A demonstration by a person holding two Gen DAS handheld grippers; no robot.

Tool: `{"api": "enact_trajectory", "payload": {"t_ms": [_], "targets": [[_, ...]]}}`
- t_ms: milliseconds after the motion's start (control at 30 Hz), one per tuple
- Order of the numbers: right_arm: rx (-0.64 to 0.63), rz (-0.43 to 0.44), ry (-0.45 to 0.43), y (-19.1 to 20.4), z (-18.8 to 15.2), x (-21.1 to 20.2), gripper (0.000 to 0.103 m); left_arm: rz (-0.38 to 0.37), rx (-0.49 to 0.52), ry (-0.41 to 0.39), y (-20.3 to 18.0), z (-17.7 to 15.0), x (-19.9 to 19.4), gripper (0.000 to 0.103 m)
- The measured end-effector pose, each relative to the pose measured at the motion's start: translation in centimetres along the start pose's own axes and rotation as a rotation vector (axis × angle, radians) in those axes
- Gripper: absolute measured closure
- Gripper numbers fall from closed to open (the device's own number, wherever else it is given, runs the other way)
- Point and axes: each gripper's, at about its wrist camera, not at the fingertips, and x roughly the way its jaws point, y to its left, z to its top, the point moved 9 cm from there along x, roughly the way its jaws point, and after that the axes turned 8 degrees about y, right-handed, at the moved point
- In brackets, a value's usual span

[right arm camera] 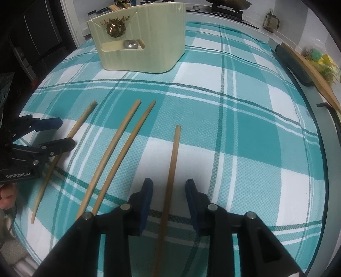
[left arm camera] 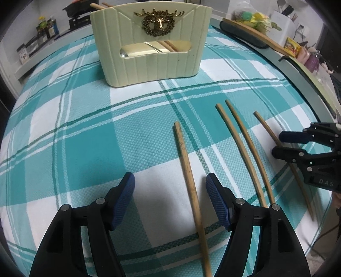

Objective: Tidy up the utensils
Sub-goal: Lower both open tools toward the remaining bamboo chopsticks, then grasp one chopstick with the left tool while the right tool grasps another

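Four wooden chopsticks lie side by side on a teal plaid cloth (left arm camera: 85, 138). My left gripper (left arm camera: 170, 191) is open, and the leftmost chopstick (left arm camera: 187, 170) lies on the cloth between its blue pads, nearer the right one, untouched. My right gripper (right arm camera: 170, 198) is open too and straddles the rightmost chopstick (right arm camera: 173, 159), with a gap on both sides. From the left wrist view the right gripper (left arm camera: 278, 144) hangs over that stick (left arm camera: 266, 127). Two chopsticks (right arm camera: 120, 136) lie close together in the middle. At the back stands a cream holder (left arm camera: 149, 64) with a gold deer emblem; chopsticks and a spoon (right arm camera: 130, 44) are inside.
A rolled dark mat (right arm camera: 294, 64) and a wooden board (left arm camera: 266, 40) lie along the table's right edge. Bottles (left arm camera: 46, 27) stand on a counter at the back left, and a stove (right arm camera: 226, 6) sits behind the holder. A person's hand (right arm camera: 6, 196) holds the left gripper.
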Motion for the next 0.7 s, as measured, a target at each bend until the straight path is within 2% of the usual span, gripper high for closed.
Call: {"api": "enact_trajectory", "payload": {"t_ms": [133, 167, 200, 233, 267, 300, 333, 367, 400, 533, 700], "targets": [[-0.027, -0.019, 0.006, 0.2, 1.9, 0.6, 0.065, 0.015, 0.041, 0.02, -0.5, 1.1, 0.7, 0.032], [-0.025, -0.015, 0.009, 0.2, 2.3, 0.7, 0.065, 0.017, 0.049, 0.025, -0.6, 1.4, 0.7, 0.037], [-0.017, -0.006, 0.016, 0.1, 2.8, 0.9, 0.065, 0.017, 0.055, 0.029, -0.7, 1.6, 0.7, 0.047], [-0.014, -0.004, 0.018, 0.1, 3.3, 1.1, 0.065, 0.019, 0.06, 0.031, -0.8, 1.9, 0.8, 0.053], [-0.015, -0.004, 0.02, 0.1, 3.7, 1.2, 0.07, 0.018, 0.064, 0.033, -1.0, 2.3, 0.8, 0.066], [-0.023, -0.008, 0.021, 0.1, 4.3, 1.3, 0.074, 0.011, 0.066, 0.036, -1.1, 2.5, 0.8, 0.085], [-0.025, -0.008, 0.021, 0.2, 4.6, 1.4, 0.083, -0.002, 0.062, 0.039, -1.2, 2.8, 0.9, 0.094], [-0.023, -0.004, 0.023, 0.2, 5.0, 1.5, 0.095, -0.01, 0.053, 0.037, -1.2, 3.0, 0.9, 0.096], [-0.018, 0.001, 0.025, 0.1, 5.4, 1.6, 0.097, -0.014, 0.041, 0.028, -1.2, 3.2, 0.8, 0.098], [0.03, 0.035, -0.021, -0.2, 6.0, 0.6, 0.098, -0.044, 0.01, -0.047, -1.0, 3.3, -1.6, 0.098], [0.066, 0.102, -0.189, 0.2, 6.3, -5.8, 0.098, -0.072, -0.021, -0.181, -0.7, 3.3, -7.8, 0.098]]}}
